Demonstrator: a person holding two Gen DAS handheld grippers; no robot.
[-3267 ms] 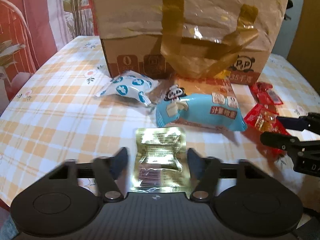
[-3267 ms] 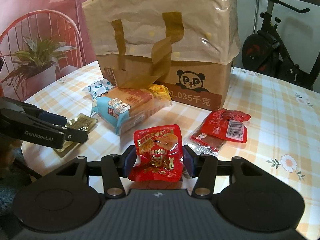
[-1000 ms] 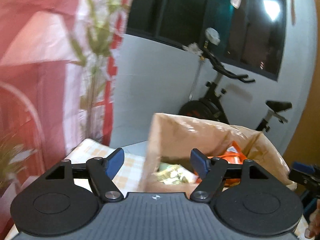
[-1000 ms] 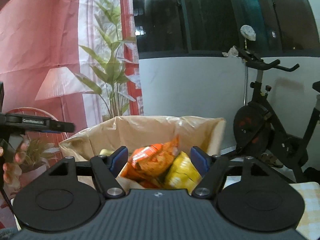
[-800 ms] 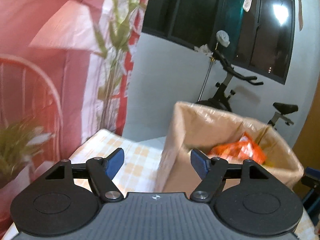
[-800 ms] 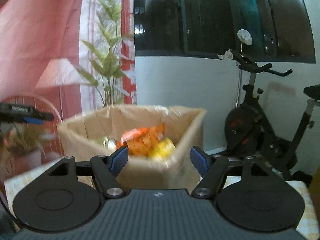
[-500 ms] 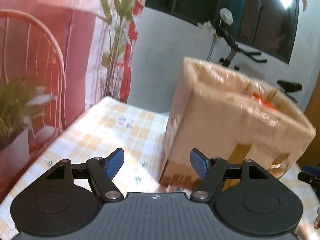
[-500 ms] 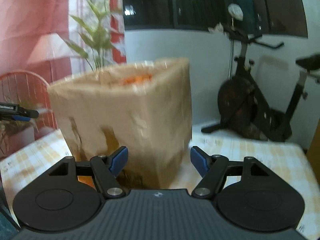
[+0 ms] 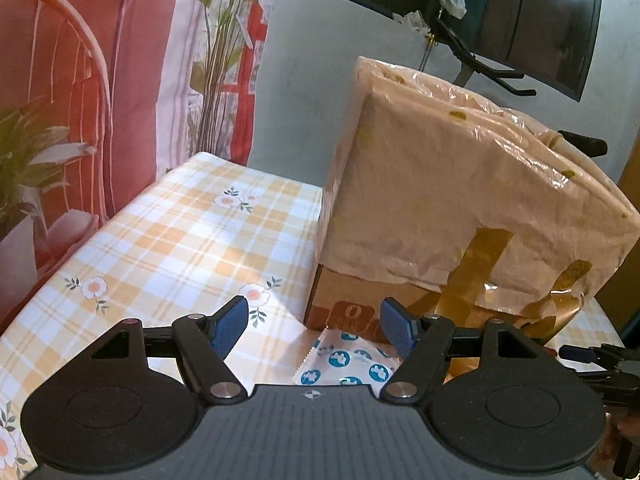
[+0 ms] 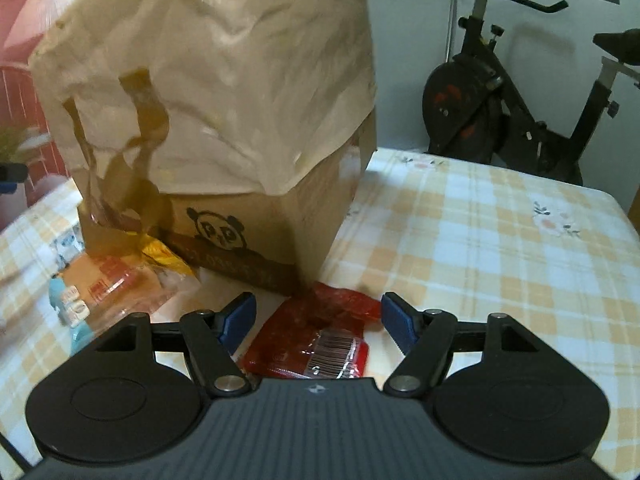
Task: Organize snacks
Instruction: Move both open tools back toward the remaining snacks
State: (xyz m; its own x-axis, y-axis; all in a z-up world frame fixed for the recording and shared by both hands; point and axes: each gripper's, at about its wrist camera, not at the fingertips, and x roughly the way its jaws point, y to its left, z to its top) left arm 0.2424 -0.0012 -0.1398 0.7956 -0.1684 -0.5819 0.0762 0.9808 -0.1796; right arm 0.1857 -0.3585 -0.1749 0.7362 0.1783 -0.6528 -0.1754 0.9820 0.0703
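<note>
Both claws empty, jaws apart: left claw [image 9: 314, 326] over white-blue packet [image 9: 348, 364], right claw [image 10: 318, 318] over red packet [image 10: 316, 340], near box [image 10: 224, 128] on worktop [image 10: 500, 248]. Risk: slick film slipping from pads.

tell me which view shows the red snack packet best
The right wrist view: the red snack packet lies in plain sight on the table beside the box, barcode visible. The left wrist view shows nothing of it.
</note>
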